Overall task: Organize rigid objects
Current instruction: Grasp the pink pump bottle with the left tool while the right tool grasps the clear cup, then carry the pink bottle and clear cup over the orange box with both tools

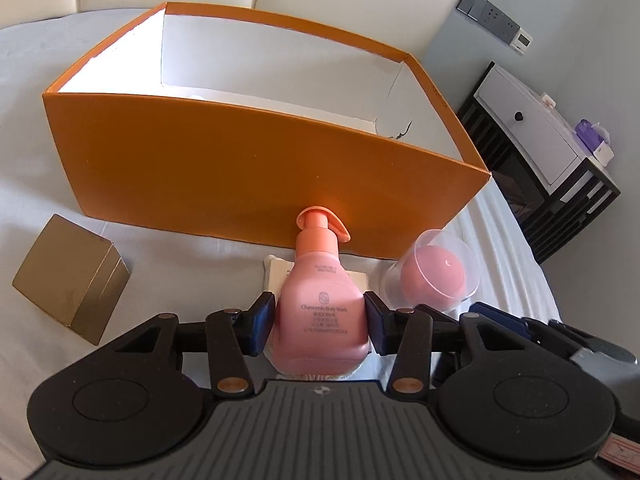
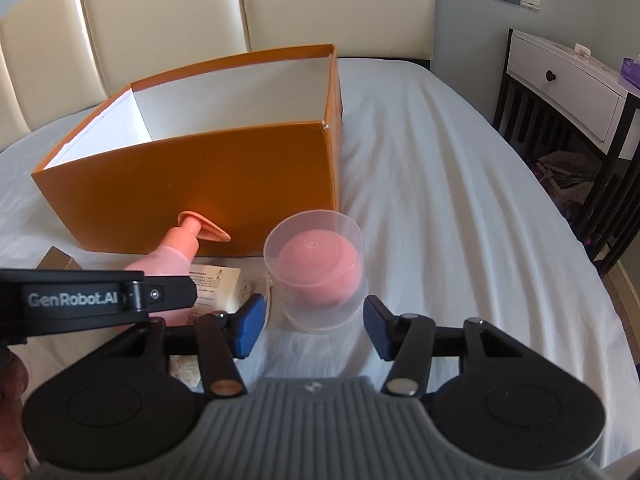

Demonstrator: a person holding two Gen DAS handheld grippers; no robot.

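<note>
A pink body wash pump bottle (image 1: 320,312) lies on the bed in front of an open orange box (image 1: 240,176). My left gripper (image 1: 320,320) has its blue pads against both sides of the bottle. The bottle (image 2: 168,260) and the box (image 2: 200,184) also show in the right wrist view. A clear plastic cup holding a pink ball (image 2: 316,268) stands right of the bottle; it also shows in the left wrist view (image 1: 432,272). My right gripper (image 2: 314,326) is open just short of the cup, its fingers wider than it.
A gold box (image 1: 72,276) sits on the bed at the left. A white carton (image 2: 216,284) lies under the bottle. A white and dark nightstand (image 2: 568,92) stands right of the bed. A padded headboard (image 2: 160,24) rises behind the orange box.
</note>
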